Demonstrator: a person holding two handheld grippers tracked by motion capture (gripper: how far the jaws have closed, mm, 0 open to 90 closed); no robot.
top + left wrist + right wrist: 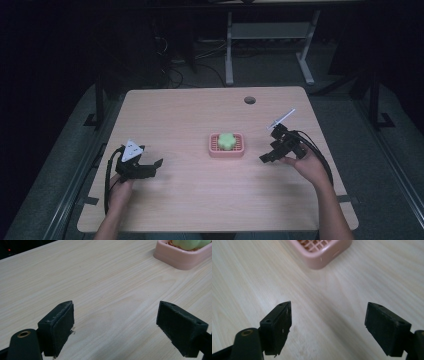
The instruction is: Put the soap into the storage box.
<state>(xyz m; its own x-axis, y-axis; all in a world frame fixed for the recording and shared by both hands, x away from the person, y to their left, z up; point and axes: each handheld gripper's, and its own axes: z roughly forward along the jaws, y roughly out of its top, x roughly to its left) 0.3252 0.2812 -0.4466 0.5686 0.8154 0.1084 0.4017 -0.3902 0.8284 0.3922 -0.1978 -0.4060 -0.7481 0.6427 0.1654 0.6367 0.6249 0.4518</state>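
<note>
Tabletop [200, 200] holds pink tray [226, 152] with green, perhaps lobed soap [227, 140].

The table [200, 200] is made of light wood with thin lines running through it. Near its far edge, toward the far right corner, there is a small round hole [249, 100]. Past the far edge, the legs of a white desk [229, 55] stand on the dark floor [270, 70]. Black cables [172, 70] lie on that floor near the table's far left corner. The room around is dark.
</note>
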